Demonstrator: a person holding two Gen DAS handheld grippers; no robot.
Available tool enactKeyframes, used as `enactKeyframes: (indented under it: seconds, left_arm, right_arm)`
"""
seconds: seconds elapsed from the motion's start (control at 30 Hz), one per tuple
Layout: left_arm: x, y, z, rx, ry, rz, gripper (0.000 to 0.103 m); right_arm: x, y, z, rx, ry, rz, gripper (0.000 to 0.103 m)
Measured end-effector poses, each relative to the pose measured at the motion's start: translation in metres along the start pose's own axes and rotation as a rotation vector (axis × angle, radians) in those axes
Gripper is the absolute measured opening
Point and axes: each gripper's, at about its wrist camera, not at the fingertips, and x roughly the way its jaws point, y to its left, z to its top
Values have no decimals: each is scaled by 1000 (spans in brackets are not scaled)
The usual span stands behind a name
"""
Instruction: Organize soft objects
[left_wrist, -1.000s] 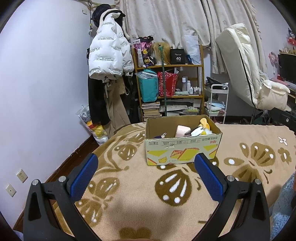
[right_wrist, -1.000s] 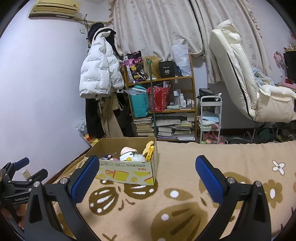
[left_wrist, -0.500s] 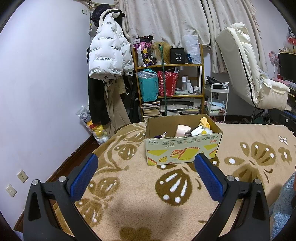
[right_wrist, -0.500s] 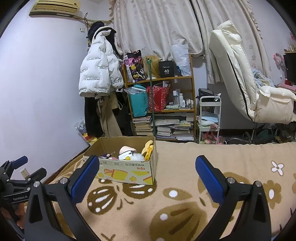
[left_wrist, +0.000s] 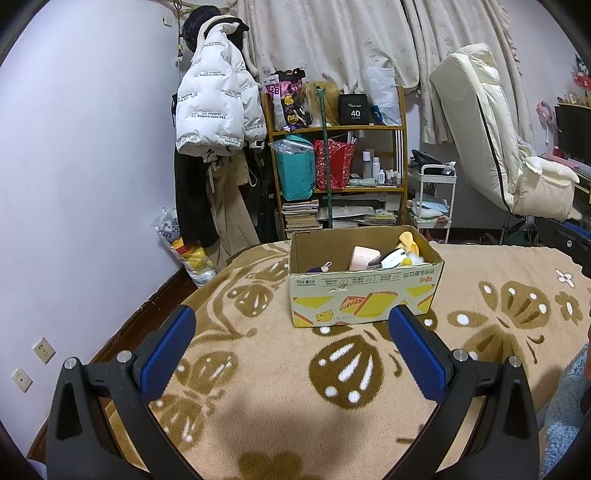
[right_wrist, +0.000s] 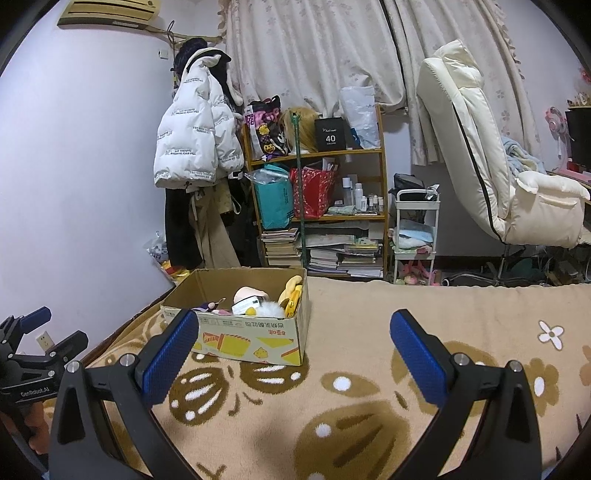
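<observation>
1. Soft toys (right_wrist: 258, 302) sit inside cardboard box (left_wrist: 365, 291) on the patterned blanket (left_wrist: 295, 387); I count a pink one, a yellow one at the R end, a small purple one at the L end, plus sth white and fluffy. Can't ID them further.
2. Box is upright, flaps open, yellow print on front wall. It stands towards the far edge of the blanket, w/ a bookshelf (left_wrist: 336, 177) behind it on the floor.
3. My left gripper (left_wrist: 291, 339): blue pads spread wide, nothing btwn them. Hovers above blanket, near side of box, not touching it. Box is centred in its view.
4. My right gripper (right_wrist: 295, 347): pads likewise wide apart, empty. Box lies ahead and to the L in its view, apart from the fingers.
5. In the right wrist view the left gripper shows at the far L edge, held low.
6. Bkgd: white puffer jacket (left_wrist: 214, 107) hangs on wall L of shelf; cream recliner (left_wrist: 498, 147) at R; small white cart (left_wrist: 432, 199) btwn shelf and recliner.
</observation>
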Motion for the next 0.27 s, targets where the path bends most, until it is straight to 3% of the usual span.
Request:
enactKeyframes:
  seconds: [0.27]
  left_arm:
    - [1,-1,-6,4,6,-1,103]
  right_arm:
    - [-1,-3,-2,-1,3,2,103]
